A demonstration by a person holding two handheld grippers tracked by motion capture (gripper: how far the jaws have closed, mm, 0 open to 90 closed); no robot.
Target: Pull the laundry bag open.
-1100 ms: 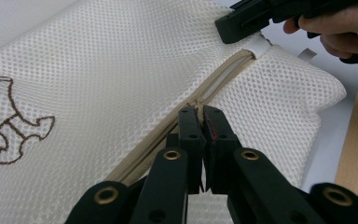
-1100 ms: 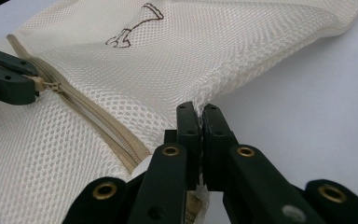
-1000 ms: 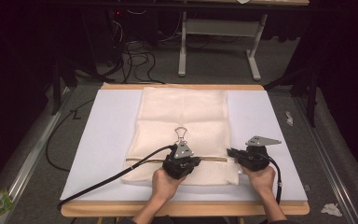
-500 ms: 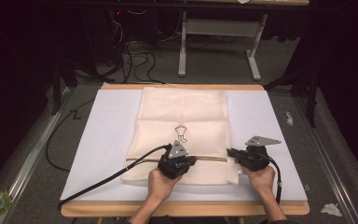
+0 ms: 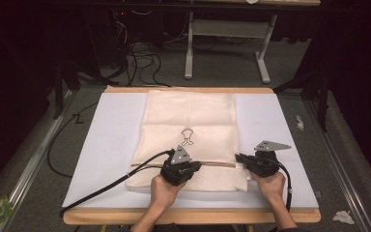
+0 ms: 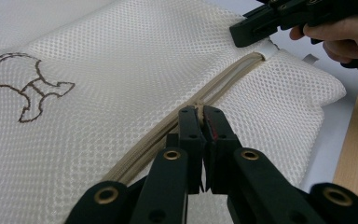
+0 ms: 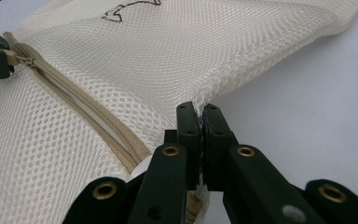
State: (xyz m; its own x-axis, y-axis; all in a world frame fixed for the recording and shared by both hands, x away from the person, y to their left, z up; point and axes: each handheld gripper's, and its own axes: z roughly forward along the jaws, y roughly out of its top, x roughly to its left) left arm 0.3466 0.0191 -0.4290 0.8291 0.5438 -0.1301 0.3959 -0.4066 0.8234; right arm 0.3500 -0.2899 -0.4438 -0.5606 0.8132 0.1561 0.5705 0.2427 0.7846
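A cream mesh laundry bag (image 5: 189, 135) lies flat on the white sheet (image 5: 111, 145) that covers the table (image 5: 188, 215), its long axis running from the person's edge toward the far edge. Its beige zipper (image 6: 223, 81) crosses the bag's width near the person's end, at right angles to that axis.

The left tool (image 6: 199, 113) sits on the bag at about the middle of the zipper, jaws shut on the zipper pull, which shows as a small beige tab between the tips in the left gripper view. The right tool (image 7: 199, 111) is at the bag's right edge, beside the end of the zipper, jaws closed on the mesh edge there. In the high view both tools lie along the zipper line, the right tool (image 5: 244, 158) well apart from the left tool (image 5: 187, 166).

A brown outline figure (image 5: 187, 136) is drawn on the bag just beyond the zipper, toward the far edge.

The left tool and hand (image 5: 163, 191) cover part of the bag's near end in the high view. How much of the pull the jaws grip is hidden between the tips, and the bag's contents cannot be made out.
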